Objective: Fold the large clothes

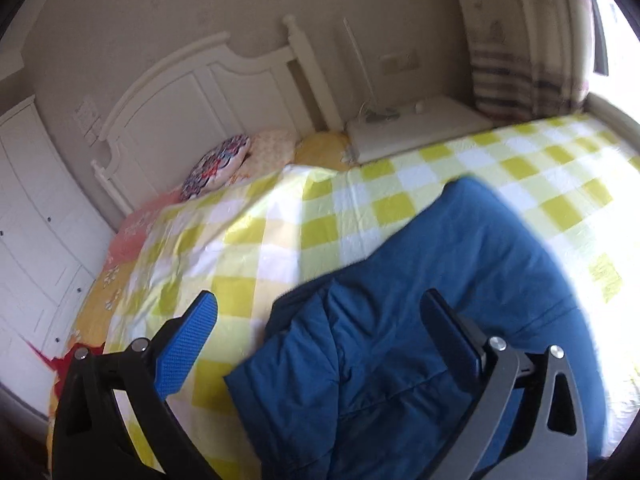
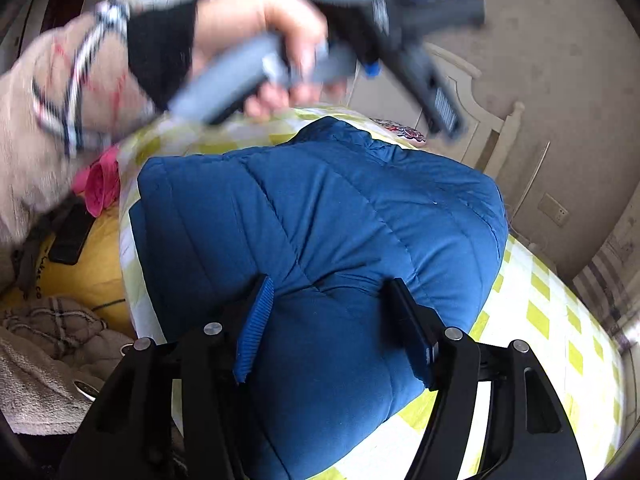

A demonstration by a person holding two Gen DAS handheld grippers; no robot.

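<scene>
Bed with yellow-and-white checked cover fills both views, white headboard and pillows at far end. Blue quilted jacket lying mid-bed on the cover, already bunched into a thick folded bundle, seams and creases on top, one folded-in flap visible at its near edge in the left wrist view.

Step in hand, by the look of it: between folds, both tools off the fabric after laying a section over. Bundle compact but lumpy, so probably late in the task, not finished.

Left tongs wide, nothing between the pads, hovering above the jacket's near edge (blurred in the right wrist view, held up in a hand over the bundle). Right tongs partly spread, straddling a puffed ridge of the jacket; pads not seen pressing on it, so reads as released, not gripping.

Next move likely needs: pick a fresh edge or corner, pinch through padded layers with a firm bite, both sides lifted together to keep the fold square. Slippery puffy fabric, risk of the fold springing back.
</scene>
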